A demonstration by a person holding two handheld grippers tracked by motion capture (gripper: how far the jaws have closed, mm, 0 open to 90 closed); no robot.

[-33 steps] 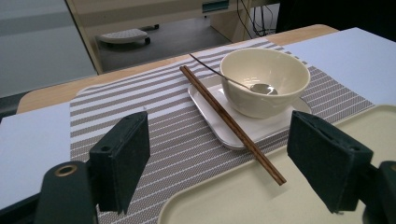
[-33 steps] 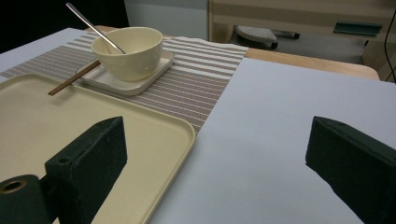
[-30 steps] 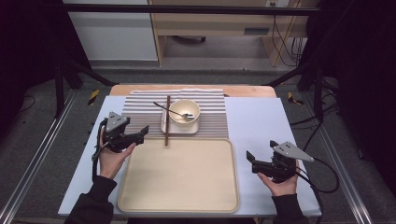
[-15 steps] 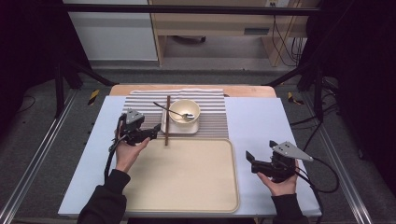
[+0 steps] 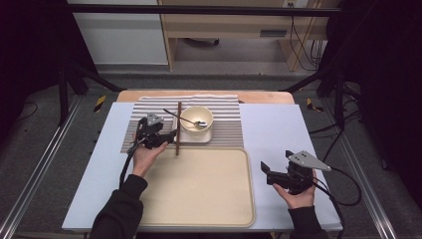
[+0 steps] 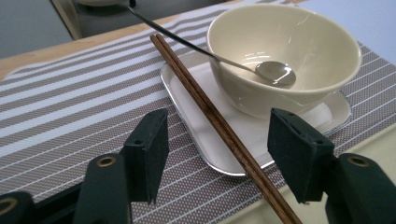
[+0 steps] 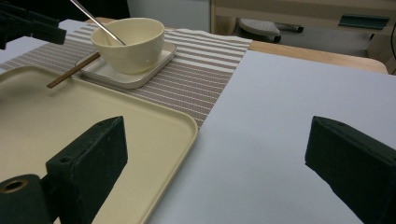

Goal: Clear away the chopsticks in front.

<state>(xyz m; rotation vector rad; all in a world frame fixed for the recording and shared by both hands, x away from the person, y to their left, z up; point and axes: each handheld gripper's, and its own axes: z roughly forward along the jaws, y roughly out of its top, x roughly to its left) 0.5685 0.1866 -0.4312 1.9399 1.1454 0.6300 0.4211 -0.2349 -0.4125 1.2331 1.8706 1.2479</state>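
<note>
A cream bowl point(image 5: 196, 118) with a metal spoon point(image 5: 189, 121) in it stands on a small white plate point(image 5: 199, 138) on a striped placemat point(image 5: 229, 122). A pair of brown chopsticks point(image 5: 178, 127) lies across the plate's left edge, its near end over the rim of the beige tray point(image 5: 199, 189). My left gripper point(image 5: 170, 137) is open, its jaws either side of the chopsticks point(image 6: 205, 105) without touching them. My right gripper point(image 5: 264, 173) is open and holds nothing, to the right of the tray over the white tabletop.
The tray point(image 7: 93, 107) is bare and takes up the near middle of the table. The bowl point(image 7: 130, 44) and plate sit just beyond its far edge. White tabletop point(image 7: 303, 93) stretches to the right of the placemat. Dark stands and cables flank the table.
My left gripper has moved right and forward from the table's left side until its open jaws straddle the chopsticks. The right gripper has stayed in place.
</note>
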